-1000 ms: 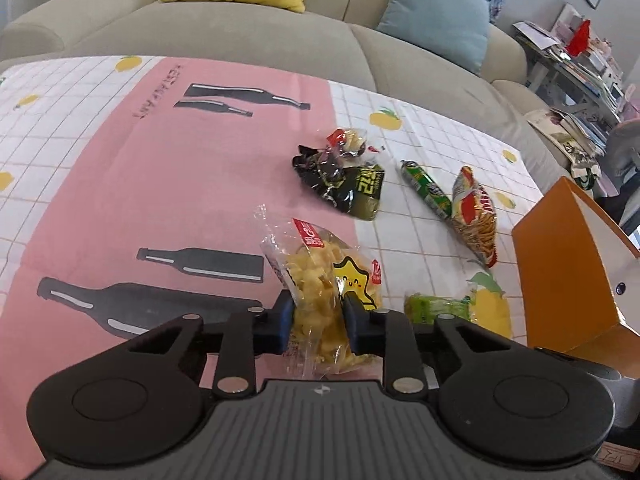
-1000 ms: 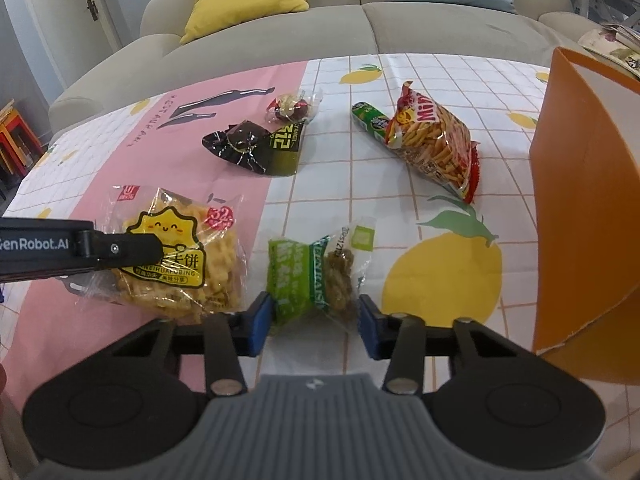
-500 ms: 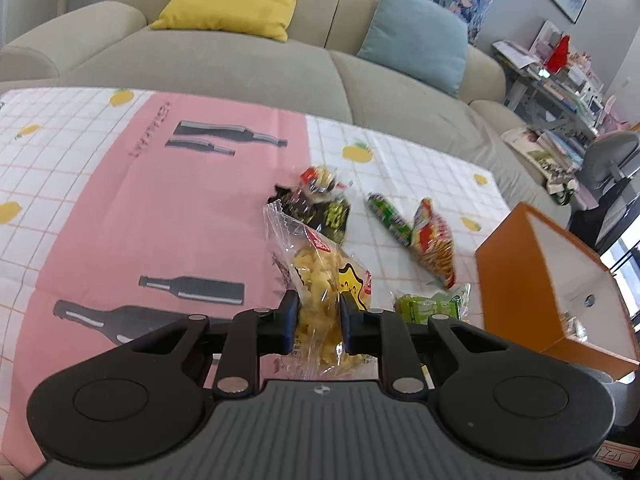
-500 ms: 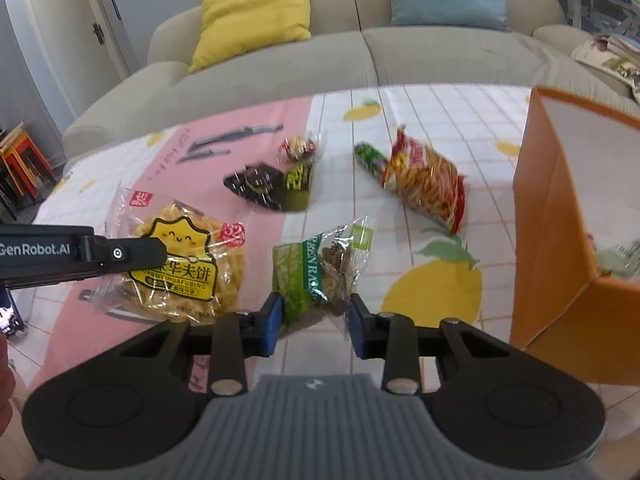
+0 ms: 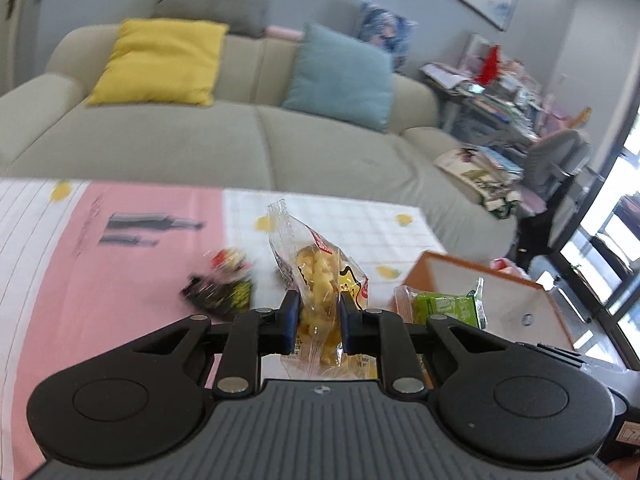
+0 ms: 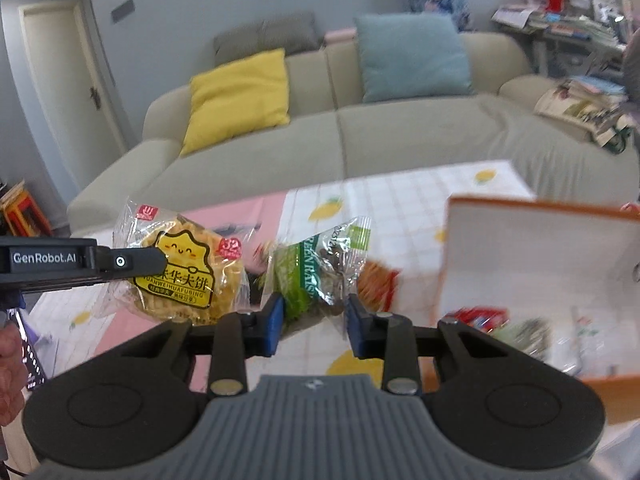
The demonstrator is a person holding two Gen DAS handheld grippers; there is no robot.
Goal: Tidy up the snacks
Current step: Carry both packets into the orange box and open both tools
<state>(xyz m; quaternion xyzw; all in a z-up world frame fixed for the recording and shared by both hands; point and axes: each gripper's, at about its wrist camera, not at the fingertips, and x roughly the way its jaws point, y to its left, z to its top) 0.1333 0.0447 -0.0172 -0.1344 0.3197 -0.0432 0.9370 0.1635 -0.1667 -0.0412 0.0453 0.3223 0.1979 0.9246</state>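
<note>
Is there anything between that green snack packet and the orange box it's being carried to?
In the right wrist view, only patterned tablecloth and a red-orange snack bag lying on it separate the green packet from the orange box; nothing blocks the way in the air.

Left wrist view: mounted behind the left gripper (image 5: 319, 318), looking forward along its jaws, raised above the table (image 5: 120, 264) and facing the sofa (image 5: 224, 140), close on the yellow cracker bag (image 5: 320, 280) between the jaws. Right wrist view: mounted behind the right gripper (image 6: 314, 322), likewise raised, facing the same sofa (image 6: 400, 136) from further right, close on the green snack packet (image 6: 316, 272). Shared by both: sofa, yellow cushion (image 5: 160, 60) (image 6: 240, 96), blue cushion (image 5: 340, 76) (image 6: 412, 56), orange box (image 5: 516, 300) (image 6: 540, 280), tablecloth. Also seen crosswise: cracker bag (image 6: 188, 276) and left gripper (image 6: 160, 260) from the side in the right view; green packet (image 5: 448, 308) at right in the left view.
</note>
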